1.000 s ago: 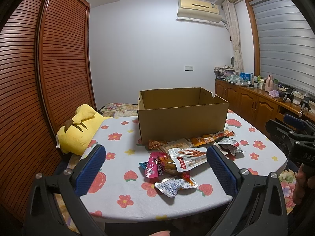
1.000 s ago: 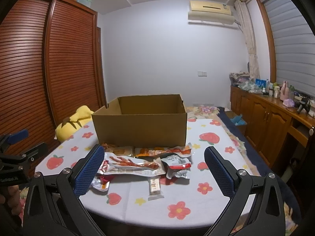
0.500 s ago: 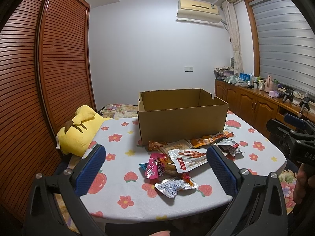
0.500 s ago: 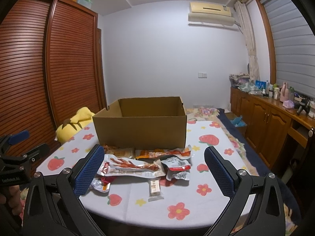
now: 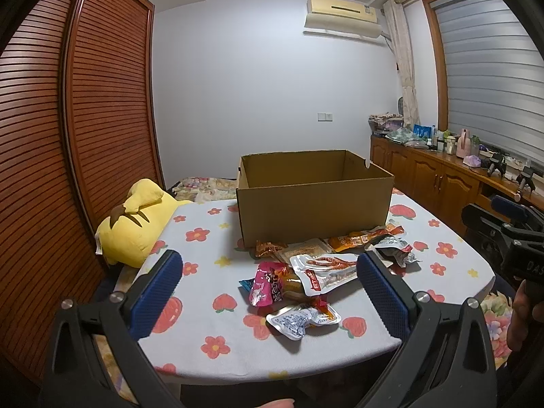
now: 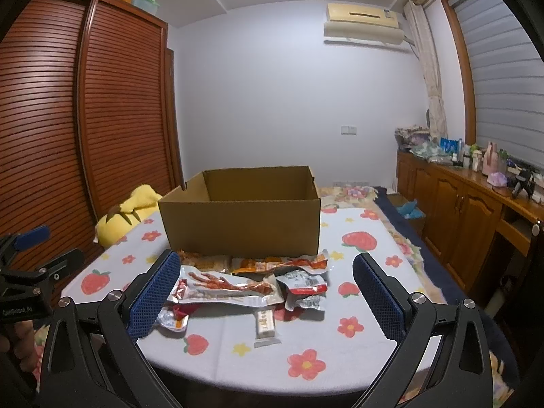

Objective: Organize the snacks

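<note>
The snacks point(image 5: 316, 272) lie in a loose heap on the table point(image 5: 210, 346), just in front of the open box point(image 5: 312, 200), which looks empty as far as its inside shows, so nothing seems sorted yet. The left gripper point(image 5: 268, 282) and right gripper point(image 6: 265, 285) both hang back off the near edge, fingers spread wide and grasping nothing, apparently poised to pick. A foil pack point(image 5: 302, 318) and a small bar point(image 6: 266, 323) lie nearest, likely the easiest first grabs. A yellow plush point(image 5: 136, 221) sits at the table's left.

Snack packets point(image 6: 238, 289) before cardboard box point(image 6: 241, 224)
</note>
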